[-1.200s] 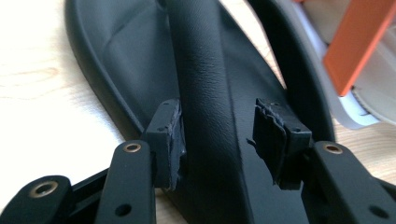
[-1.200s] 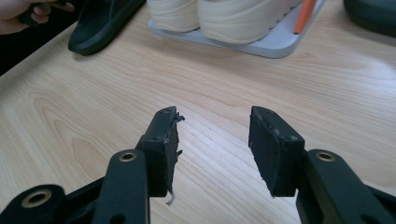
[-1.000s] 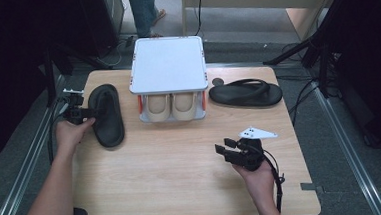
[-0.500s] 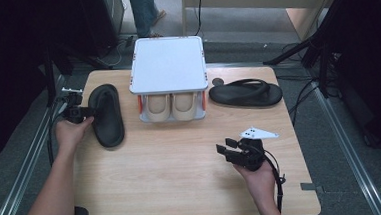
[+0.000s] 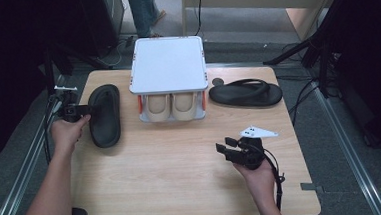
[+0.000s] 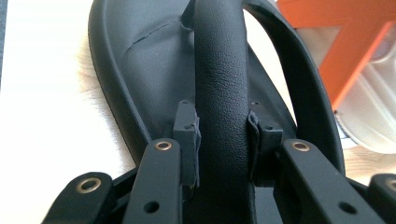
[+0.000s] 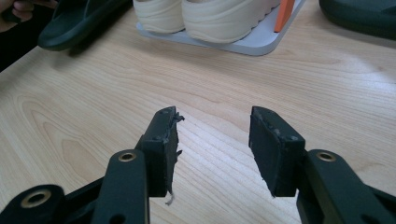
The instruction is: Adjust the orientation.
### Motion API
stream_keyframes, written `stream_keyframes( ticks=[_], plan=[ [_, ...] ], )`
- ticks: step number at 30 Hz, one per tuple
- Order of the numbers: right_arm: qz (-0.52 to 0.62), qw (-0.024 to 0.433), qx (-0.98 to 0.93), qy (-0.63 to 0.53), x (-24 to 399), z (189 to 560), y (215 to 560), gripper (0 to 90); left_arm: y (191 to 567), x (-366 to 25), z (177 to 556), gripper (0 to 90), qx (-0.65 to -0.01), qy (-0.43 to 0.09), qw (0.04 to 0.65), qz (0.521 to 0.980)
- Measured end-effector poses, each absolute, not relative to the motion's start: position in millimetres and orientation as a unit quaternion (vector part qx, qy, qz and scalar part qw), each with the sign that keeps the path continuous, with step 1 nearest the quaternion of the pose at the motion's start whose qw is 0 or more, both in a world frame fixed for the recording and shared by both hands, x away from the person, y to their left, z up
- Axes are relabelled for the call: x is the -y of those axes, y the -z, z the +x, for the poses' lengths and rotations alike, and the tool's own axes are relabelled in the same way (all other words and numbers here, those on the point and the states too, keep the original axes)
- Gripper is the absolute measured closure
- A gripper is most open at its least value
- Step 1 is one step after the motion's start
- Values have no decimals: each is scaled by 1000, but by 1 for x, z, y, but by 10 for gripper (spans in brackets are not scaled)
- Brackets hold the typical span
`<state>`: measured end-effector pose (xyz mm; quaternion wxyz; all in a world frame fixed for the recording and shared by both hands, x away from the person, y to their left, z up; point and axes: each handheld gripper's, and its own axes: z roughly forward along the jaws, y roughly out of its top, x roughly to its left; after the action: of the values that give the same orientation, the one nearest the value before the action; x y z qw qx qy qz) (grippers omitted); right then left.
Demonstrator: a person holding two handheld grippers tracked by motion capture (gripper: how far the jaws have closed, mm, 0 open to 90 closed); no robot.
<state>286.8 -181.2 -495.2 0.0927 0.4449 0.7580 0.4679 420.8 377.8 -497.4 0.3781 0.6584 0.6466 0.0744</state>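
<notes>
Sandal strap (image 6: 219, 70) between left gripper (image 6: 223, 135) jaws

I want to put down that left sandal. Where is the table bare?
Bare wood spans the table in front of the shoe rack, between the left sandal and the right tongs. The back edge is crowded by rack and right sandal.

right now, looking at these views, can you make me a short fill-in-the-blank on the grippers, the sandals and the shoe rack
1. The left gripper is shut on the ____ of the black leather sandal at the table's left.
2. The right gripper hovers over the bare wooden table with its jaws ____.
3. Under the white flat-topped shoe rack stands a pair of ____ coloured shoes.
4. The other black sandal lies to the ____ of the rack.

Missing words: strap; open; cream; right
</notes>
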Motion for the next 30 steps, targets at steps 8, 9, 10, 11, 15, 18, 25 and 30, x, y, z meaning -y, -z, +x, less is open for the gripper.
stream_keyframes(
  ticks=[8,9,10,11,15,18,25,30],
  plan=[
    [437,91,-761,-471,179,294,493,528,482,-379,403,703,-640,-74,397,654],
    [436,92,-761,-472,178,295,493,528,481,-379,400,703,-640,-73,397,654],
    [434,92,-762,-473,178,297,493,528,480,-380,398,703,-639,-75,398,654],
    [433,90,-761,-474,177,298,493,528,479,-380,396,703,-640,-73,400,652],
    [430,95,-765,-470,175,306,491,529,477,-380,384,703,-637,-71,400,656],
    [425,102,-768,-468,174,311,490,528,475,-376,374,701,-635,-74,396,659],
    [423,105,-767,-472,173,326,485,524,469,-367,345,702,-629,-56,409,659],
    [426,102,-762,-477,173,337,483,523,469,-357,320,702,-627,-66,410,659]
  ],
)
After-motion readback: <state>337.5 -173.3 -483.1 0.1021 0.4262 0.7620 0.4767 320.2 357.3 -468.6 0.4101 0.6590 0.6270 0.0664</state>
